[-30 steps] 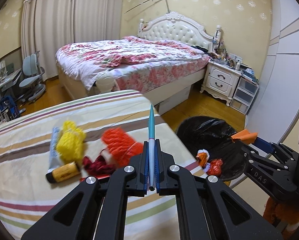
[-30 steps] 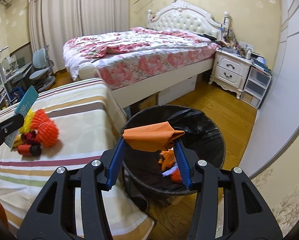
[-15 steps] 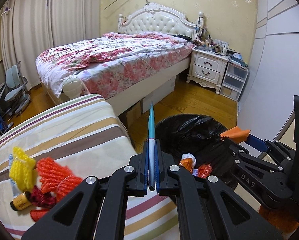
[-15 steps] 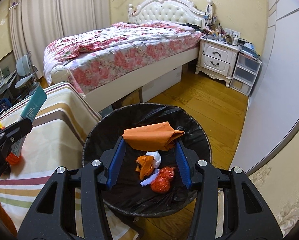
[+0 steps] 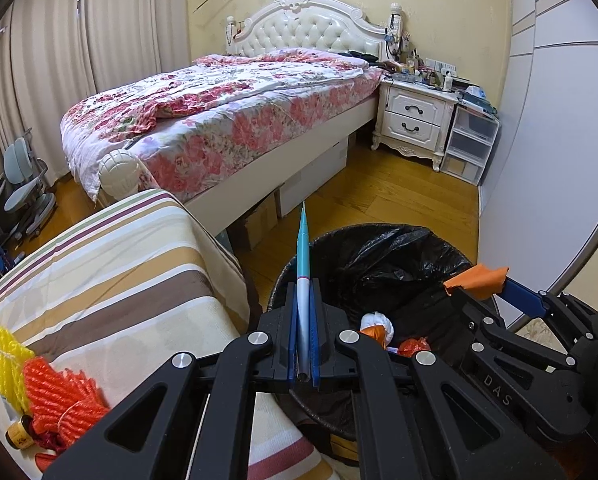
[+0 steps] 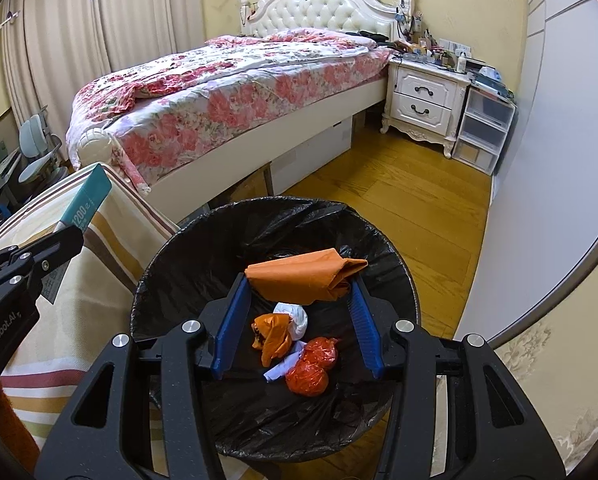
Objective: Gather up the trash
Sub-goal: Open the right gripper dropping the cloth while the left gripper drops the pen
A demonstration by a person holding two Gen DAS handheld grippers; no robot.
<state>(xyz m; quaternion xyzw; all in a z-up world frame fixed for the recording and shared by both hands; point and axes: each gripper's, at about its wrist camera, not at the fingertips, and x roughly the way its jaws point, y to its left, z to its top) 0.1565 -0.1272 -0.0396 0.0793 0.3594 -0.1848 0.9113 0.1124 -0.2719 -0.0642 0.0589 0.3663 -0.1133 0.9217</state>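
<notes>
My left gripper (image 5: 304, 292) is shut on a flat teal and white tube (image 5: 302, 264), held edge-on at the near rim of the black-lined trash bin (image 5: 403, 252). It also shows in the right wrist view (image 6: 81, 210). My right gripper (image 6: 299, 292) is shut on a folded orange cloth (image 6: 305, 276) and holds it above the bin (image 6: 179, 272). Orange, white and red trash (image 6: 295, 344) lies at the bin's bottom. Orange mesh (image 5: 59, 392), yellow mesh (image 5: 7, 364) and a small brown bottle (image 5: 19, 436) lie on the striped table (image 5: 119, 280).
A bed with a floral quilt (image 5: 227, 112) stands behind the table. A white nightstand (image 5: 415, 120) and plastic drawers (image 5: 471, 144) are at the back right. A white curved wall (image 5: 547, 160) runs along the right, beside wooden floor (image 5: 379, 196).
Both grippers moved right from the table toward the bin. The orange cloth now hangs over the bin's inside and the tube has reached the bin's rim. Both holds are unchanged.
</notes>
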